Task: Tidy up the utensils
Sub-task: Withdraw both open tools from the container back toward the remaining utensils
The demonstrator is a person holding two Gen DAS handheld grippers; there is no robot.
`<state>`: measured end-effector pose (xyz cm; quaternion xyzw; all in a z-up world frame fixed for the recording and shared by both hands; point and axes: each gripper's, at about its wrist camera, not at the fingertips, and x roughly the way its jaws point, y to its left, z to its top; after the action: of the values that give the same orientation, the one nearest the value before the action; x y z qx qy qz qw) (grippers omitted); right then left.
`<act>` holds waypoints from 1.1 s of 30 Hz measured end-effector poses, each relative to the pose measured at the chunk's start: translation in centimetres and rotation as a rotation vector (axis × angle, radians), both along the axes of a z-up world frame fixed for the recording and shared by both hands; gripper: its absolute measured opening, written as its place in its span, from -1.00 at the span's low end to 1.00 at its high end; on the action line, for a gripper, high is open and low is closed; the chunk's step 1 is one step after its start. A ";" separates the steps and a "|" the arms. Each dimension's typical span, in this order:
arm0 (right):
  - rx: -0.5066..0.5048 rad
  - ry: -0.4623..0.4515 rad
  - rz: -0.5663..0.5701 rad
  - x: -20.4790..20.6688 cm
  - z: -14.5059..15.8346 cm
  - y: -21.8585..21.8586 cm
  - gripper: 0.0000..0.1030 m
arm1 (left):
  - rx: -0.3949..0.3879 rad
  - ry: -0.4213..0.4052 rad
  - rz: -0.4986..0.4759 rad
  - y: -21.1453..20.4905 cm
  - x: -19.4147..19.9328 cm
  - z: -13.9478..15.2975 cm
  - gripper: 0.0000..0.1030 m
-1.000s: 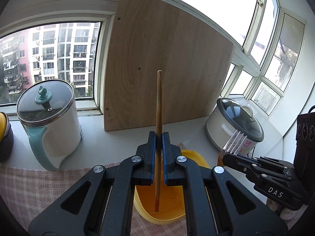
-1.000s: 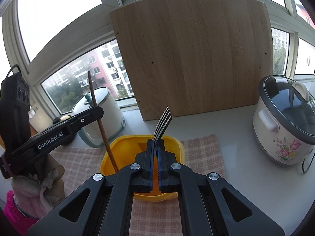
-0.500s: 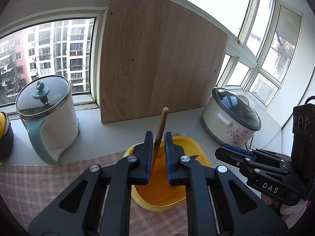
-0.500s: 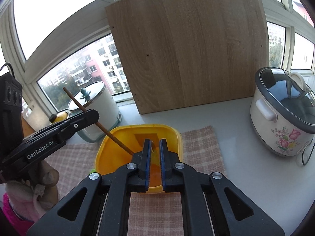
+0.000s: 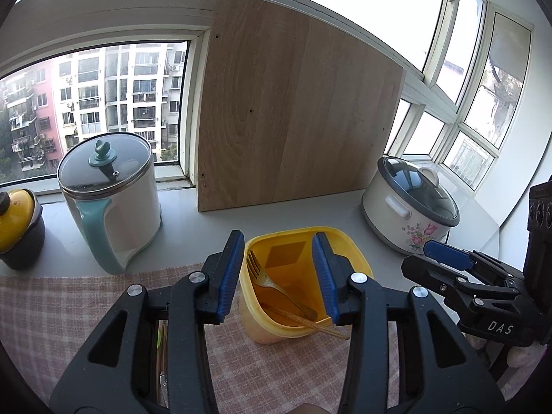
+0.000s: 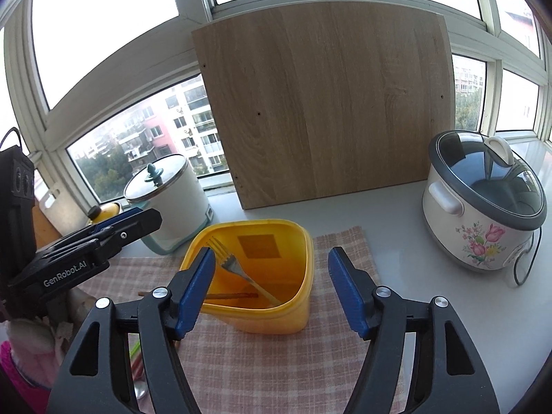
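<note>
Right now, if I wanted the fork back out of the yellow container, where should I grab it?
Grip the fork by its neck just under the tines, coming from above. It leans tines-up against the yellow container wall; the handle end sits deep inside.

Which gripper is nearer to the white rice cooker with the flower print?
Right. The right gripper hovers over the yellow container, beside the rice cooker; the left gripper is further away, on the container's other side.
</note>
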<state>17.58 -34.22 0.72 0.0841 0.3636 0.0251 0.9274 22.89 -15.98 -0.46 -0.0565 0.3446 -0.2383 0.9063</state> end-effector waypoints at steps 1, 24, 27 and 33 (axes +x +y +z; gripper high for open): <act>0.001 -0.001 0.000 -0.2 0.1 0.1 0.31 | 0.000 -0.002 0.003 0.3 -0.3 0.1 -0.20; -0.101 -0.066 0.100 -4.5 -0.4 4.0 0.63 | 0.074 0.070 0.088 12.4 -5.9 -3.0 -0.20; -0.099 -0.044 0.130 -4.7 -1.2 5.0 0.63 | 0.086 0.105 0.104 14.2 -6.9 -4.7 -0.19; -0.101 0.036 0.181 -4.3 -3.5 7.0 0.63 | 0.115 0.175 0.137 16.9 -8.1 -8.0 -0.20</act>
<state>13.23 -27.24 -2.75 0.0046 0.3868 0.0891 0.9178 14.80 0.90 -8.47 -0.0486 0.4309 -0.1500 0.8885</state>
